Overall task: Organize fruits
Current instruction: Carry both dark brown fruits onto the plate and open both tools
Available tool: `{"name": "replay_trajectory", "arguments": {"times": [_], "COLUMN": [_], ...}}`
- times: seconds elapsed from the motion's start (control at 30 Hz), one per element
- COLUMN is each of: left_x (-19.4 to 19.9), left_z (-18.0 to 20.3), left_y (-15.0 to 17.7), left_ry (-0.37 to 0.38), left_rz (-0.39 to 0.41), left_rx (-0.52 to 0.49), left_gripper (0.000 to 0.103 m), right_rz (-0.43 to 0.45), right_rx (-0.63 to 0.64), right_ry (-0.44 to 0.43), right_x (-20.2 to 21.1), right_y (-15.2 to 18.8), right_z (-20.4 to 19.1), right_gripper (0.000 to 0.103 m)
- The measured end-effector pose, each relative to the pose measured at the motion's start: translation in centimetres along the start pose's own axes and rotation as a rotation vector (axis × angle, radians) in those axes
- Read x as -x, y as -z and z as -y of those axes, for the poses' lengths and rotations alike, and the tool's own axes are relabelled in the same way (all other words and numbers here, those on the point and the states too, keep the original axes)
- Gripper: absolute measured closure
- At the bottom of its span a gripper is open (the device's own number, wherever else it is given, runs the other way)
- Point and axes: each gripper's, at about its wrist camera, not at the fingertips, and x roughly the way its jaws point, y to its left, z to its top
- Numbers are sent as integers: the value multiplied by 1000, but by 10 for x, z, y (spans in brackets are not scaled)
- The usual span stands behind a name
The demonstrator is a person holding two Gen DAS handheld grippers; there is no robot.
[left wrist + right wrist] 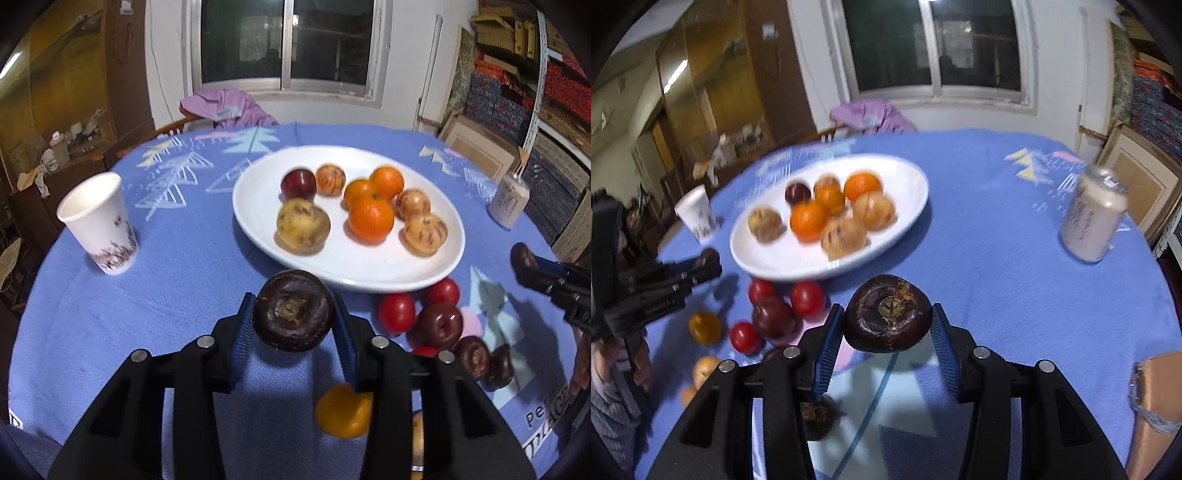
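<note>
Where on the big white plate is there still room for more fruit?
The white plate is bare along its near rim, in front of the oranges, and along its far rim. Its middle is crowded. Off the plate, loose fruit crowds the cloth by the near edge.

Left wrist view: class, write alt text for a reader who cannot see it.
The left gripper is shut on a dark brown fruit above a blue tablecloth. Beyond it a white plate holds oranges and other fruit; more fruit lies loose beside it.
</note>
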Motion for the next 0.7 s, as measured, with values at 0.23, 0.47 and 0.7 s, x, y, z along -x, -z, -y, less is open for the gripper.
{"name": "replay_trajectory", "arguments": {"times": [0.23, 0.47, 0.7], "left_x": [41, 53, 11], "left_z": [6, 16, 11], "left_y": [-43, -98, -119], "left_ry": [14, 10, 12], "left_rz": [106, 192, 156], "left_rx": [27, 44, 66], "left_gripper": [63, 63, 63], "right_rz": [157, 217, 142], "right_rx": [-48, -18, 21], "right_ry": [-46, -91, -151], "right_x": [48, 51, -11], "right_y": [-27, -80, -106], "right_z": [5, -18, -52], "right_gripper": [55, 55, 55]}}
